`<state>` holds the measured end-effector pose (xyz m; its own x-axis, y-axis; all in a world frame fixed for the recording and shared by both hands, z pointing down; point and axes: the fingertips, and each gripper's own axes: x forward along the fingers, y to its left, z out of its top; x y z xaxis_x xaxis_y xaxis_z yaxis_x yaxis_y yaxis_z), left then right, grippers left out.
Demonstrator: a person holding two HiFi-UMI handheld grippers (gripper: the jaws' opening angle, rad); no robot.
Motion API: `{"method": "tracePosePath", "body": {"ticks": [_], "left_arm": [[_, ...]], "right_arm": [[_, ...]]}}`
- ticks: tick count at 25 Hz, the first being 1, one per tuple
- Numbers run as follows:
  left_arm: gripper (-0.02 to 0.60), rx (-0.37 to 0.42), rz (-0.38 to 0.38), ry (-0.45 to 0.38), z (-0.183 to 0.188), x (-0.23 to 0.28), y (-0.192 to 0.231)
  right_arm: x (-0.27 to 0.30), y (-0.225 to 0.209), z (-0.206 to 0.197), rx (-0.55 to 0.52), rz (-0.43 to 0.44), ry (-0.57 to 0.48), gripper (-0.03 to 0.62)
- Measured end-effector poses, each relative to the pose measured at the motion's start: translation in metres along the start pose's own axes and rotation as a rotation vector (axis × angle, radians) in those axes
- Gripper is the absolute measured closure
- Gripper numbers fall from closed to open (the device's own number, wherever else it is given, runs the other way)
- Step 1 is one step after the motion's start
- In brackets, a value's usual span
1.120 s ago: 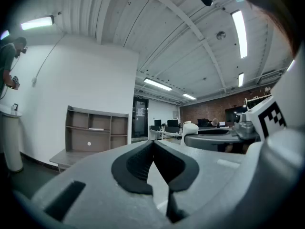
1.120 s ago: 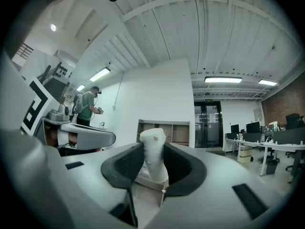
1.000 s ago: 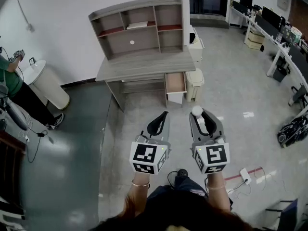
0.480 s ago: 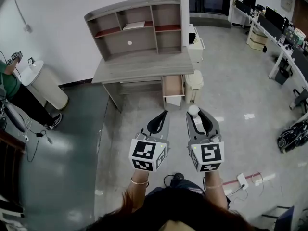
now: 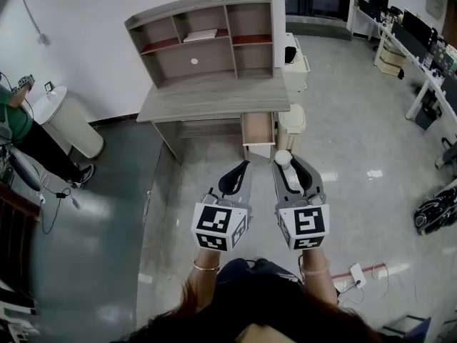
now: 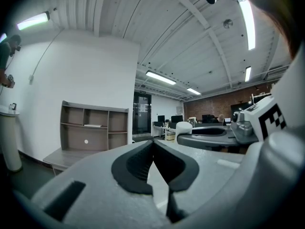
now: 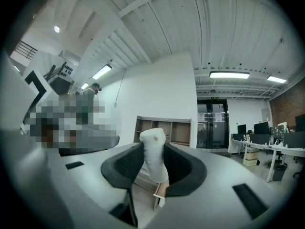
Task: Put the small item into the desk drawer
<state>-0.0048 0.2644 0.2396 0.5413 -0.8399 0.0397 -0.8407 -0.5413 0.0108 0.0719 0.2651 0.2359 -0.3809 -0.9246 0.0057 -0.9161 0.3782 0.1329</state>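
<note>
Bright ceiling tubes (image 6: 248, 18); fisheye edges dark.

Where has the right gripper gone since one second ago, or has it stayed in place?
Yes, it moved: the right gripper, shut on the small white item, is now closer to the open desk drawer in the head view.

Floor (image 5: 191, 171) bare up to the desk (image 5: 214, 97); drawer (image 5: 258, 125) stands pulled out below its front right corner, open from above; white bin (image 5: 291, 123) crowds the drawer's right side; shelf unit (image 5: 207, 41) blocks the desk's rear edge.
</note>
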Motion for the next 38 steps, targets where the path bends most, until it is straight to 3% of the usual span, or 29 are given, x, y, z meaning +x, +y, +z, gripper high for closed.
{"method": "tracePosePath", "body": {"ticks": [11, 38], "left_arm": [[0.566, 0.002, 0.007, 0.026, -0.007, 0.028, 0.025], [0.566, -0.006, -0.152, 0.038, -0.014, 0.147, 0.153]], "right_arm": [[0.039, -0.01, -0.013, 0.006, 0.004, 0.029, 0.47], [0.202, -0.024, -0.023, -0.025, -0.133, 0.087, 0.47]]}}
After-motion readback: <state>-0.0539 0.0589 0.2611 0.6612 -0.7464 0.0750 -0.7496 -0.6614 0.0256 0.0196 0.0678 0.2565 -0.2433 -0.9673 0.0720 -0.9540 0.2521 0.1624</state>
